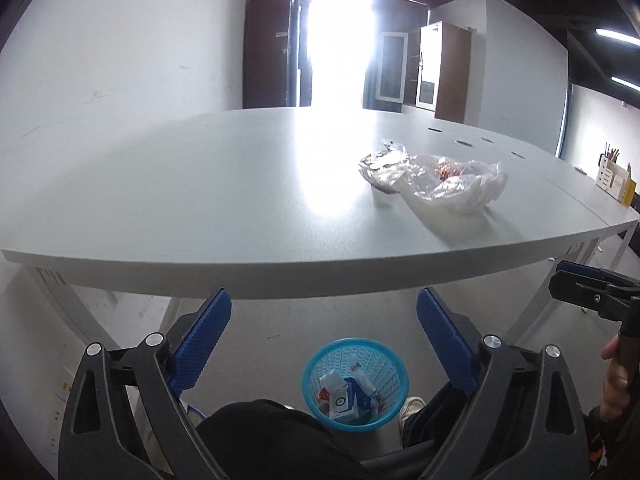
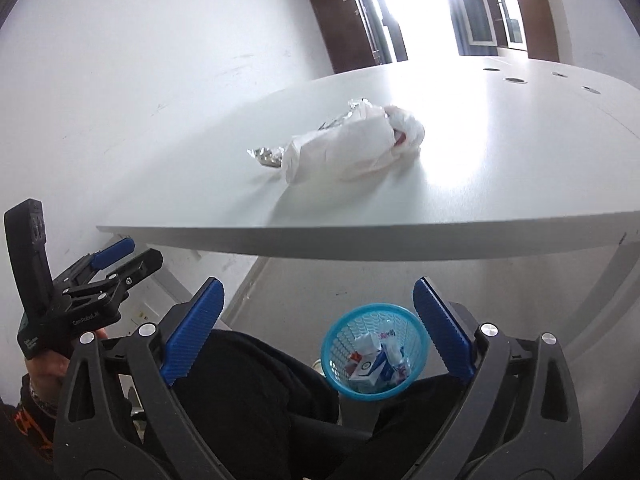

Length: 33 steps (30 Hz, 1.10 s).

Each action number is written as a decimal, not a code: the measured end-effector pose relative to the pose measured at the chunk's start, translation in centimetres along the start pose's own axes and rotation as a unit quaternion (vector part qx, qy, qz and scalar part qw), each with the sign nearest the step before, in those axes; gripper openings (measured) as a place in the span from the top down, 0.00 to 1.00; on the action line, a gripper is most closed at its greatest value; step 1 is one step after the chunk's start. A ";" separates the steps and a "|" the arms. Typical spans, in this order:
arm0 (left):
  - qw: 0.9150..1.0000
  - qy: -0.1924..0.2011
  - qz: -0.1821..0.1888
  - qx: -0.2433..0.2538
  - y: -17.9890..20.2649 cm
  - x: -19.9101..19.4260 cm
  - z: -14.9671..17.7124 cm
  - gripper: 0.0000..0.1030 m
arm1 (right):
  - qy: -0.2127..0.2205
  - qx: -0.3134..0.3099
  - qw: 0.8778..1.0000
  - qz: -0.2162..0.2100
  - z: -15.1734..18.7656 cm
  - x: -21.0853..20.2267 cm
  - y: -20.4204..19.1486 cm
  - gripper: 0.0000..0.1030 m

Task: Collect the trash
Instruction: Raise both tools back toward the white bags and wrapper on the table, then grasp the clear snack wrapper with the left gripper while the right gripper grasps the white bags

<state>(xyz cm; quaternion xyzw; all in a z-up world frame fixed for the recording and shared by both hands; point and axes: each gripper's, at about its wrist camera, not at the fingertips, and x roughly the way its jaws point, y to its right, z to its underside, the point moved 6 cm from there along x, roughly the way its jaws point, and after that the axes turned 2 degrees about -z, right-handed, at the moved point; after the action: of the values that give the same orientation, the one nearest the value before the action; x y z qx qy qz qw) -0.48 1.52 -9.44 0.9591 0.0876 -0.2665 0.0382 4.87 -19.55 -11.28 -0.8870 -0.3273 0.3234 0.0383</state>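
Left hand-held gripper [image 1: 324, 332] jaws spread wide and empty, right hand-held gripper [image 2: 318, 322] likewise, both angled downward

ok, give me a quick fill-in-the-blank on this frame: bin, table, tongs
The blue basket stands on the ____, below the table edge.
The plastic bag and foil wrapper lie on the ____.
Both the left tongs and the right tongs are ____, holding nothing.

Missing words: floor; table; open
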 end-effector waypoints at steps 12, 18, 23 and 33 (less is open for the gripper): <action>1.000 0.030 0.005 -0.005 0.3 -0.4 -5.8 0.06 | 0.044 0.002 0.999 0.019 -6.8 2.1 -0.1 0.09; 1.000 0.009 0.004 -0.003 0.8 1.9 -6.5 0.06 | 0.029 0.020 0.999 0.020 -8.6 5.5 1.8 0.09; 0.999 -0.003 0.031 -0.028 1.2 3.2 -7.6 0.06 | 0.013 0.025 0.999 0.026 -9.0 7.2 2.5 0.11; 0.998 -0.040 0.037 0.027 3.7 8.4 -10.3 0.06 | 0.000 0.051 0.999 0.016 -8.6 8.1 4.4 0.36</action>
<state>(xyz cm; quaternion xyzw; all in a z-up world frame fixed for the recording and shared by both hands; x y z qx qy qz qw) 12.49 0.40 -4.84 0.9508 0.0428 -0.3057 0.0257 17.15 -16.81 -10.16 -0.8892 -0.2957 0.3401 0.0787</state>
